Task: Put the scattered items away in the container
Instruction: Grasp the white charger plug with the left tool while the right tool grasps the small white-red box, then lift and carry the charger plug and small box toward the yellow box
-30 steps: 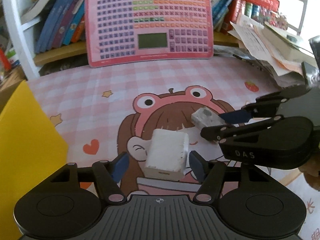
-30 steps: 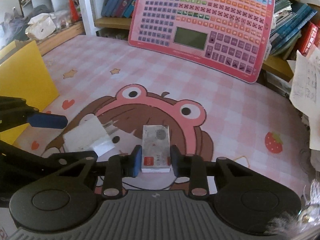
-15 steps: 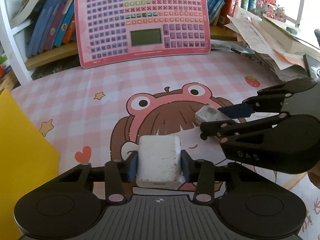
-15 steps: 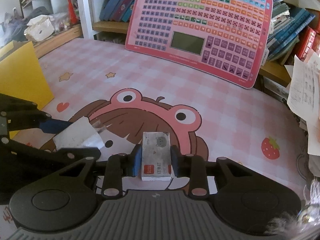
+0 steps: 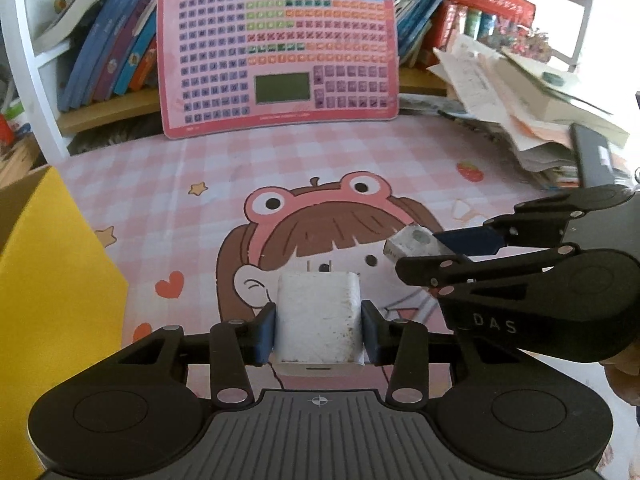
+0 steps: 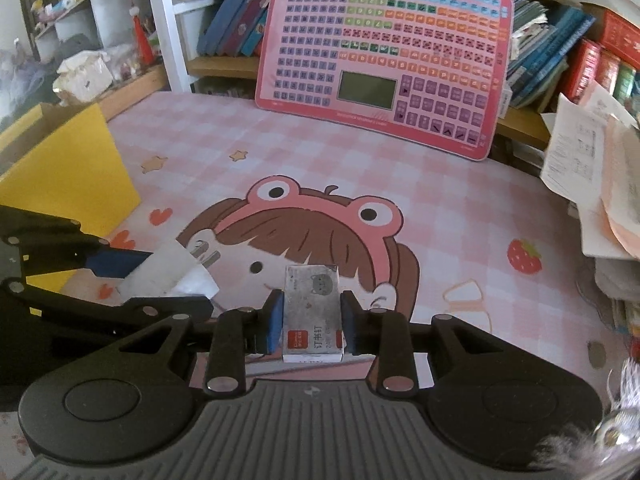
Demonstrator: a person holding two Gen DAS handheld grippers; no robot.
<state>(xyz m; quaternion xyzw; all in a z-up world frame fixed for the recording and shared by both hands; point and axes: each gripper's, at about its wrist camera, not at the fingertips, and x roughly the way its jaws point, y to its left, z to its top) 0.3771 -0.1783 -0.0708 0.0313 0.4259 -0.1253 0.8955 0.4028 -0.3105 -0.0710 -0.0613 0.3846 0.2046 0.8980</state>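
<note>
Charger, white and scuffed, sits low in the centre of the left wrist view, clenched between the left gripper's blue pads with its prongs pointing away over the pink mat. Staple box is pinched in the right gripper at lower centre of the right wrist view. Yellow container stands at the left edge of the left view, apart from both loads.

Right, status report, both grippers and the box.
Left hand-held gripper shut on white charger. Right hand-held gripper shut on staple box. Yellow box to the left. Path to it looks unobstructed.
</note>
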